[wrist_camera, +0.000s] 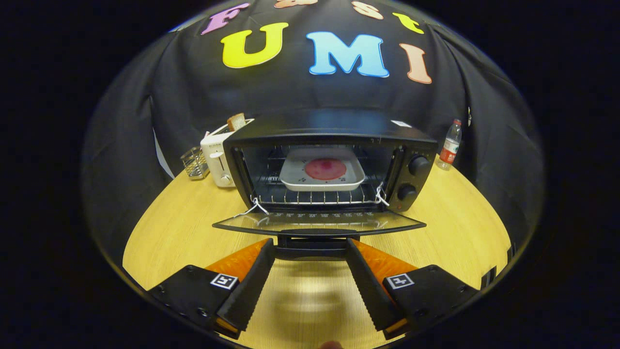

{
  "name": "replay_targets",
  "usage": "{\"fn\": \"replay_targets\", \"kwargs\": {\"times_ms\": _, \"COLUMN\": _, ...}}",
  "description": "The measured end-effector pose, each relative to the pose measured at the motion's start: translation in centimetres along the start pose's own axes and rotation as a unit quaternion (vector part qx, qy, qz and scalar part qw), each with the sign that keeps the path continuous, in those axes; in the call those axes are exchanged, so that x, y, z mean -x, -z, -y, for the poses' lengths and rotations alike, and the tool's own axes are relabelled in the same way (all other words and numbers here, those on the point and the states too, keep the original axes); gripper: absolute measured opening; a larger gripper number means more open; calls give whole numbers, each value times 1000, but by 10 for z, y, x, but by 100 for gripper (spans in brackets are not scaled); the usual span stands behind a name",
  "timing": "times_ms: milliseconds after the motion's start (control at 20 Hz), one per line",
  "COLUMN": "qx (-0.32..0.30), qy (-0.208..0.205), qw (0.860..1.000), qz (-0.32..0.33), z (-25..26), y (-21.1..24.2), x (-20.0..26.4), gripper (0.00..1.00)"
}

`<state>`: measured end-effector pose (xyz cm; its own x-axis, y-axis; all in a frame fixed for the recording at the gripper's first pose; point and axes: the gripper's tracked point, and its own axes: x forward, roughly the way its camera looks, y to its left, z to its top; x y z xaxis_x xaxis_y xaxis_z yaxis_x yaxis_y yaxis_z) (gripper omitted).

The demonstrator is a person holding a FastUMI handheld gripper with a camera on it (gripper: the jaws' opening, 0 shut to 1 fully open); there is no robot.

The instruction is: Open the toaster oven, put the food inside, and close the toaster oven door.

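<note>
The black toaster oven (334, 128) stands on the wooden table with its glass door (317, 222) folded down flat toward me. Inside, on the wire rack (315, 196), rests a white tray (290, 177) carrying a round pink slice of food (325, 168). My gripper (310, 244) is open, its fingertips flanking the door's black handle (311, 245) at the door's front edge. The handle sits between the tips; whether they touch it I cannot tell.
A white pop-up toaster (218, 157) with a slice of bread (236, 121) stands left of the oven, a small wire basket (194, 163) beside it. A water bottle (450, 145) stands at the back right. Bare tabletop (460, 218) spreads on both sides.
</note>
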<state>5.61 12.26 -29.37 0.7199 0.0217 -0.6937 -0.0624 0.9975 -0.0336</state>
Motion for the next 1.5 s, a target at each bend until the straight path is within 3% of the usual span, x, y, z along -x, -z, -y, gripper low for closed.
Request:
{"fn": "replay_targets", "kwargs": {"times_ms": 500, "qx": 60, "qy": -3, "qw": 994, "qz": 93, "z": 3, "y": -56, "x": -6, "gripper": 96}}
{"fn": "replay_targets", "kwargs": {"times_ms": 650, "qx": 46, "qy": -13, "qw": 992, "qz": 115, "z": 5, "y": -77, "x": -7, "gripper": 96}}
{"fn": "replay_targets", "kwargs": {"times_ms": 1500, "qx": -30, "qy": -1, "qw": 970, "qz": 239, "z": 65, "y": -149, "x": 138, "gripper": 96}}
